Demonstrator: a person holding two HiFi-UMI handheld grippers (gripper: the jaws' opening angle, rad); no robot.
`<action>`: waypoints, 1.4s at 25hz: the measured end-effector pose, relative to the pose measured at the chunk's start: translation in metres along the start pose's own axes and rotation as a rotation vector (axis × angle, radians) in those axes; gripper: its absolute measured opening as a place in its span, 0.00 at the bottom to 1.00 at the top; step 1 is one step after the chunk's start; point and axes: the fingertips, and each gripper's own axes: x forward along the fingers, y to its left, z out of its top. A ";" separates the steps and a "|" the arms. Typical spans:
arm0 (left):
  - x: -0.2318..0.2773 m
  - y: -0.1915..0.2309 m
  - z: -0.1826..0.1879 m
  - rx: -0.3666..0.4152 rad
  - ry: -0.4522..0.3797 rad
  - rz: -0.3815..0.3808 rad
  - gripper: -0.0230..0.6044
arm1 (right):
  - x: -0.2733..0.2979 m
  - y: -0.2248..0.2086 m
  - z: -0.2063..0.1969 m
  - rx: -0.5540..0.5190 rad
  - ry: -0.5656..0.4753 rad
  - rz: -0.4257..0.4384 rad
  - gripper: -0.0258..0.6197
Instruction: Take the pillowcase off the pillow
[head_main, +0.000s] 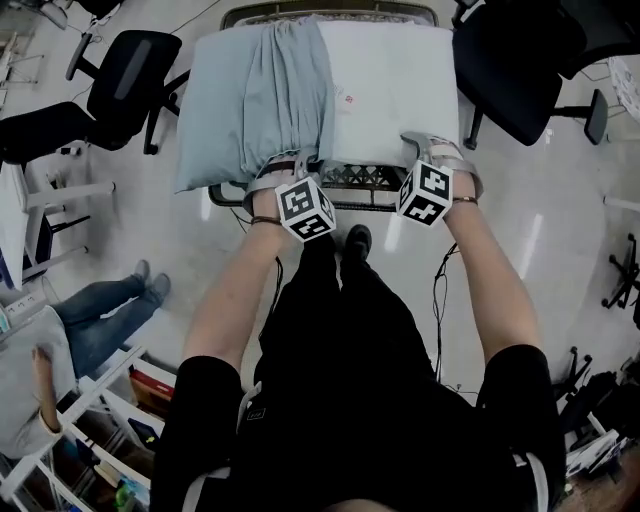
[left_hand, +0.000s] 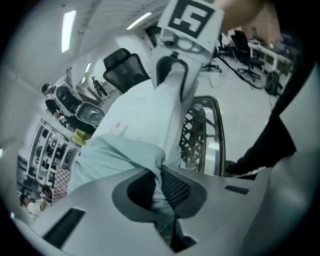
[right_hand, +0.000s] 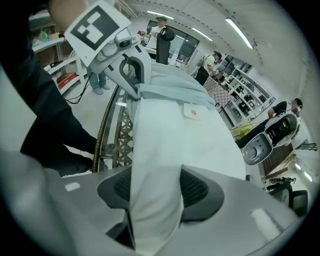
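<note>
The pillowcase (head_main: 245, 100) is being peeled leftward off the pillow (head_main: 390, 85), which is lying across a wire basket (head_main: 350, 182). Approx. half of the white pillow is being shown bare on the right, w/ the blue cloth bunched over the left half. For the step to go well (a judgement, not a thing seen), the pillow's near edge should be being pinned firmly by the right gripper (head_main: 432, 150) as an anchor. Meanwhile the gathered hem should be being drawn away to the left by the left gripper (head_main: 285, 168), low and parallel to the pillow, so that the case is being slid off rather than the whole pillow dragged from the basket. The fingers (left_hand: 176, 186) of the left gripper are being pressed nearly together, clamped on a thin fold of the bunched pillowcase. The fingers (right_hand: 199, 189) of the right gripper are being held partway apart, pressing on both sides of the thick white pillow edge.
</note>
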 end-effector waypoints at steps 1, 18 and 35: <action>-0.006 0.005 -0.011 0.041 0.022 0.012 0.08 | -0.007 -0.004 0.002 -0.005 -0.001 0.016 0.42; -0.016 0.035 -0.032 -0.068 0.028 0.048 0.45 | -0.044 -0.047 0.017 0.088 0.033 0.125 0.40; -0.091 0.042 -0.094 -0.393 -0.059 0.058 0.35 | -0.028 -0.026 -0.005 -0.003 0.078 0.198 0.58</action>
